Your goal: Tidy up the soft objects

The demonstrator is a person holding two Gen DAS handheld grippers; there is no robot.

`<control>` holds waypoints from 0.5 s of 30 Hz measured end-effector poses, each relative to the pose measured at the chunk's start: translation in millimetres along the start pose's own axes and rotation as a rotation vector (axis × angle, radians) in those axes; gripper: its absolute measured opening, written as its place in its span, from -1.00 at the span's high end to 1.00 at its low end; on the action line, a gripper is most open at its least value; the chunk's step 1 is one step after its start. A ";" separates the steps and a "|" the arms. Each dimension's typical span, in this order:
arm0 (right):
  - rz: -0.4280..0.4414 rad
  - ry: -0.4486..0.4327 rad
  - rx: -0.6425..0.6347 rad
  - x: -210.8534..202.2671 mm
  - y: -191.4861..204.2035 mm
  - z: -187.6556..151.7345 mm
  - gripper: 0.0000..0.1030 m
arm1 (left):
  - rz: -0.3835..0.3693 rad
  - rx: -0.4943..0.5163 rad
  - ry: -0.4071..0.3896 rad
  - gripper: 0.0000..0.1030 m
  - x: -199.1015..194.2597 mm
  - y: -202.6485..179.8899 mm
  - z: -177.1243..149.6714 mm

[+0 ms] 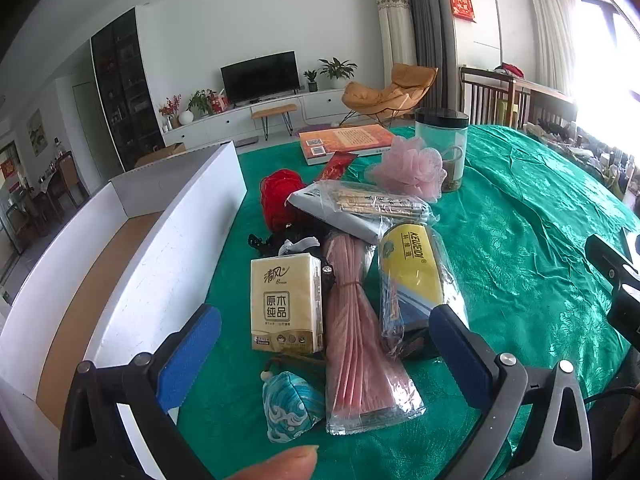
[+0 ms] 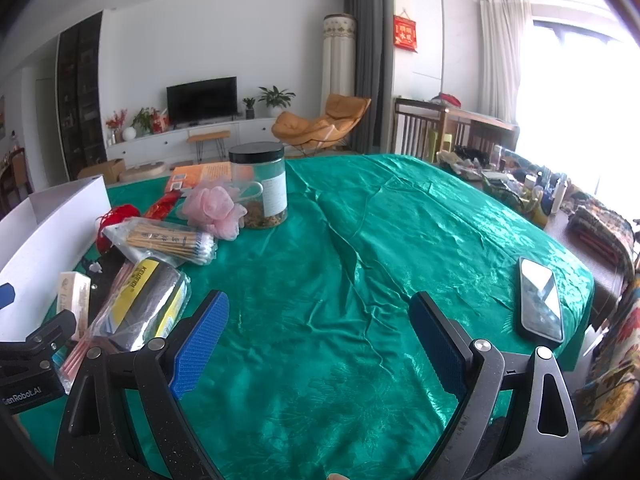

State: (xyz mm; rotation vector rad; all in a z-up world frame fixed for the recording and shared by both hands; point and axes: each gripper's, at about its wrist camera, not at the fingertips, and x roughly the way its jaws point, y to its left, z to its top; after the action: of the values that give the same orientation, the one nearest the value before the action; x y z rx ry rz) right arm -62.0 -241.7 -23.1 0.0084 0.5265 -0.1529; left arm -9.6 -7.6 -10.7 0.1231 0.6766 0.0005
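Through the left wrist view I see my left tool (image 1: 324, 336) spread wide with nothing pinched, low in the frame over the clutter on the green-covered worktop (image 1: 520, 240). Between and beyond its blue pads I count one tissue pack (image 1: 286, 304) with Chinese print, one pink bundle in clear wrap (image 1: 360, 344), one yellow pack (image 1: 412, 280) reading "KEWEIDI", one bag of cotton swabs (image 1: 372, 204), one red yarn ball (image 1: 280, 196), one pink bath pouf (image 1: 412, 168), one blue patterned pouch (image 1: 292, 408) at lower centre, and one lidded jar (image 1: 442, 136). One white box (image 1: 168, 248) stands open at left. Through the right wrist view my right tool (image 2: 320, 340) is also spread, holding nothing, over bare green cloth; the same pile sits at left, and one phone (image 2: 540, 300) lies at right.
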 end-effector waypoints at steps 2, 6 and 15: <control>0.001 0.000 0.000 -0.1 -0.2 -0.1 -0.81 | 0.000 0.002 -0.002 -1.00 -0.3 -0.4 -0.7; 0.002 -0.001 0.000 -0.3 -1.1 -0.4 -0.81 | 0.000 0.012 0.003 -1.00 0.6 -2.4 -2.6; 0.004 -0.001 0.003 -0.7 1.2 -1.0 -0.81 | 0.009 0.024 0.040 -1.00 6.1 -5.0 -6.1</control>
State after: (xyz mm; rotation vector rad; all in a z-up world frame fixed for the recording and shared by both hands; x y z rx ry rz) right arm -62.9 -240.4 -23.6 0.0123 0.5249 -0.1494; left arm -8.9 -11.7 -19.8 0.1494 0.7166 0.0036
